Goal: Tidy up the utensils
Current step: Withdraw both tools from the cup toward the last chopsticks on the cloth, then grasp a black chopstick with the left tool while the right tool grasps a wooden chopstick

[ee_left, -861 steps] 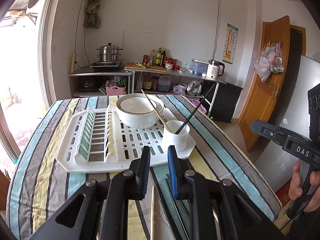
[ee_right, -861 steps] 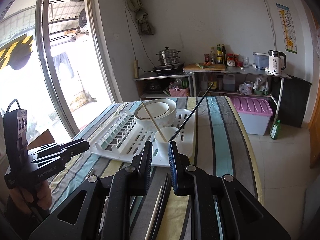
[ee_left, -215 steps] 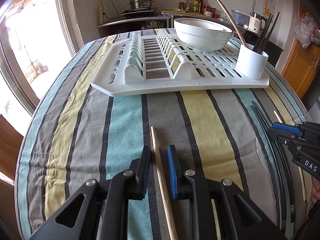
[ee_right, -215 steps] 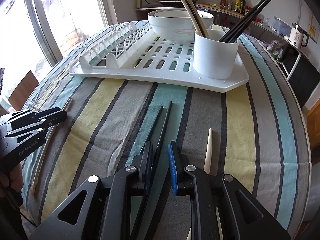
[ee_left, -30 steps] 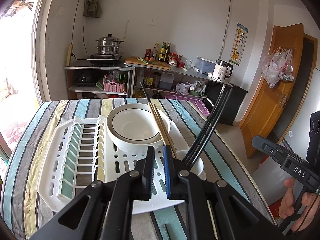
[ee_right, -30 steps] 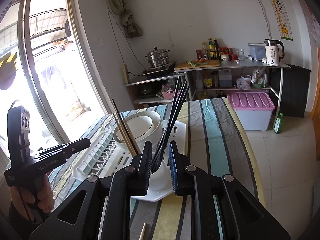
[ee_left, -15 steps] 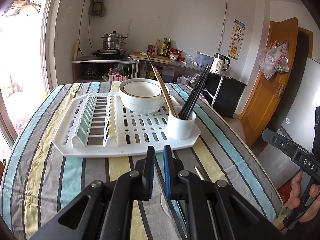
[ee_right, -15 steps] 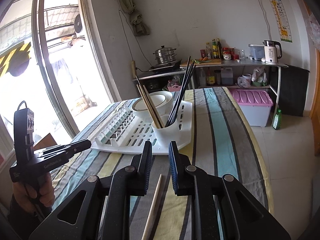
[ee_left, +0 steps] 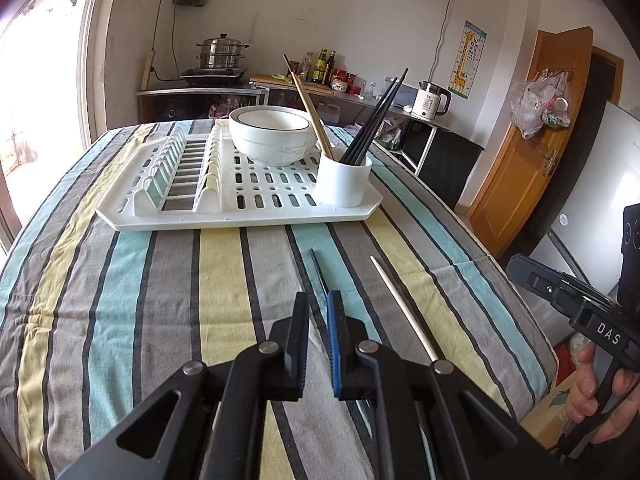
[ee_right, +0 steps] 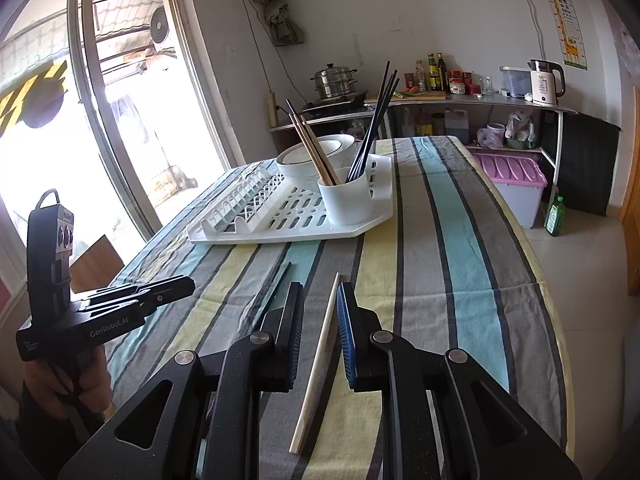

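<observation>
A white cup [ee_left: 344, 188] holding black chopsticks [ee_left: 376, 120] and wooden ones [ee_left: 308, 100] stands on the near right corner of the white drying rack [ee_left: 240, 220], beside a white bowl [ee_left: 272, 148]. A loose black chopstick [ee_left: 318, 272] and a loose wooden chopstick [ee_left: 400, 308] lie on the striped cloth. My left gripper [ee_left: 318, 304] hovers over the black one's near end, jaws almost together, holding nothing. My right gripper [ee_right: 320, 304] is open low over the wooden chopstick [ee_right: 320, 352], which lies between its fingers untouched. The black chopstick [ee_right: 280, 280] lies just to its left.
The striped table [ee_left: 140, 280] drops off close on the right, where a hand [ee_left: 592, 392] holds the other gripper's handle. A pink bin [ee_right: 512, 176] and a green bottle [ee_right: 554, 216] stand on the floor beyond. Shelves with a steamer pot [ee_left: 220, 52] and a kettle [ee_left: 434, 98] line the far wall.
Both grippers have drawn back from the cup and sunk toward the near part of the table. The two loose chopsticks now lie at their fingertips.
</observation>
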